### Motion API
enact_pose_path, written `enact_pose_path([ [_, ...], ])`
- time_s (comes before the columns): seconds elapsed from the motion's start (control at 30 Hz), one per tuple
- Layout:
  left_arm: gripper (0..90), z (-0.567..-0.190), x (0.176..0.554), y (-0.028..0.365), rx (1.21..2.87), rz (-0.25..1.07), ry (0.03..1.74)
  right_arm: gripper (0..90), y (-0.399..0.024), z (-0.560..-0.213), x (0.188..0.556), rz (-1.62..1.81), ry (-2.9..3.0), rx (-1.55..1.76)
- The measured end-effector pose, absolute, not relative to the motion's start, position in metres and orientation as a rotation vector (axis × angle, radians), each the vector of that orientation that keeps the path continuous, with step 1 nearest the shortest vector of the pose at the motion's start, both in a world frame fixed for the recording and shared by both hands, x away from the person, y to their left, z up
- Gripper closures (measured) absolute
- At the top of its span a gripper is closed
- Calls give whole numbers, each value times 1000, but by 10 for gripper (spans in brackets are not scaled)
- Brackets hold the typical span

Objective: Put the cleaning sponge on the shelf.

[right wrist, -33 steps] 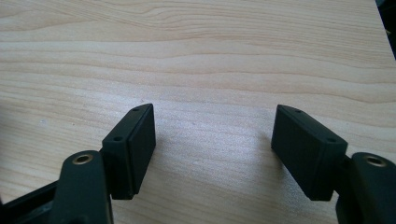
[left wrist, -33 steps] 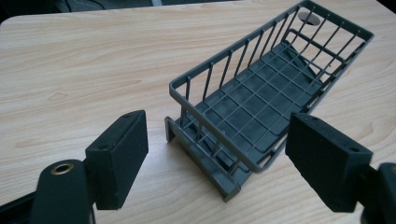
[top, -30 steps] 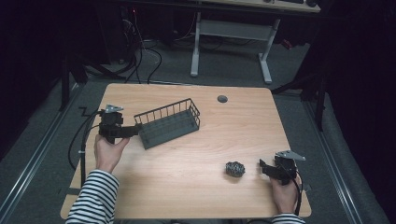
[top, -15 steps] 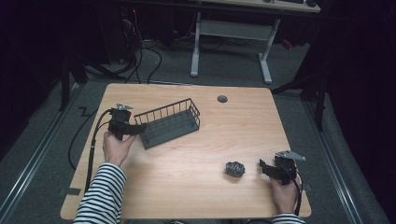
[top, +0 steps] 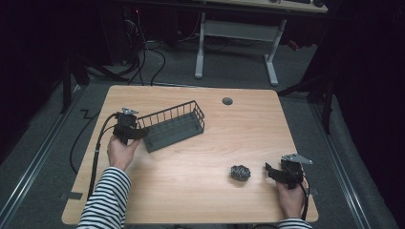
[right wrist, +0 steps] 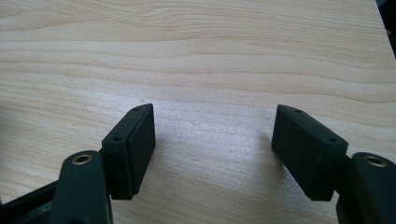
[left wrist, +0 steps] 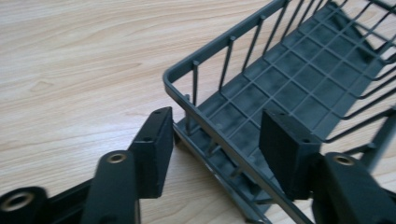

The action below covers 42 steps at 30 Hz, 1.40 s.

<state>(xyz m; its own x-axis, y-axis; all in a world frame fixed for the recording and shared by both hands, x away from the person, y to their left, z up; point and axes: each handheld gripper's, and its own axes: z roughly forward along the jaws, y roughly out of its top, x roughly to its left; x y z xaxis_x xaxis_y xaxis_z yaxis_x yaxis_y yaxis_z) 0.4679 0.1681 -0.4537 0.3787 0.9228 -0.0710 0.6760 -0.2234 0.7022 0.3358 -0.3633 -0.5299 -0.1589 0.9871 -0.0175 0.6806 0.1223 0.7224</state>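
Observation:
A dark grey wire basket point(top: 174, 126) lies on the wooden table point(top: 200, 157), left of centre. My left gripper point(top: 138, 133) is at the basket's near-left end, open, its jaws on either side of the basket's end wall point(left wrist: 212, 126); whether they touch it I cannot tell. A small dark crumpled ball point(top: 240, 172) rests on the table at the front right. My right gripper point(top: 268, 171) stays just right of the ball, open, with bare wood point(right wrist: 210, 130) between its jaws.
A round grey grommet point(top: 227, 101) sits in the table near its far edge. The left gripper's cable point(top: 98, 152) trails off the table's left side. Beyond the table are a white desk frame point(top: 234, 33) and floor cables.
My left gripper has moved right and forward to the basket's end, so that its jaws now straddle the end wall. The right gripper and the ball have stayed put.

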Motion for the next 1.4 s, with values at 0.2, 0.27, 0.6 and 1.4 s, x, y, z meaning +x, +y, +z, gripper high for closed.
enact_pose_path([
  [0.2, 508, -456, 465, 167, 1982, 484, 1371, 304, -363, -530, 336, 796, 1902, 1607],
  [0.27, 508, -456, 463, 167, 1980, 485, 1372, 304, -363, -530, 336, 796, 1902, 1607],
  [0.6, 507, -456, 453, 165, 1980, 485, 1356, 305, -363, -530, 336, 799, 1902, 1606],
  [1.4, 490, -457, 428, 148, 2003, 471, 1275, 304, -363, -530, 336, 800, 1903, 1604],
])
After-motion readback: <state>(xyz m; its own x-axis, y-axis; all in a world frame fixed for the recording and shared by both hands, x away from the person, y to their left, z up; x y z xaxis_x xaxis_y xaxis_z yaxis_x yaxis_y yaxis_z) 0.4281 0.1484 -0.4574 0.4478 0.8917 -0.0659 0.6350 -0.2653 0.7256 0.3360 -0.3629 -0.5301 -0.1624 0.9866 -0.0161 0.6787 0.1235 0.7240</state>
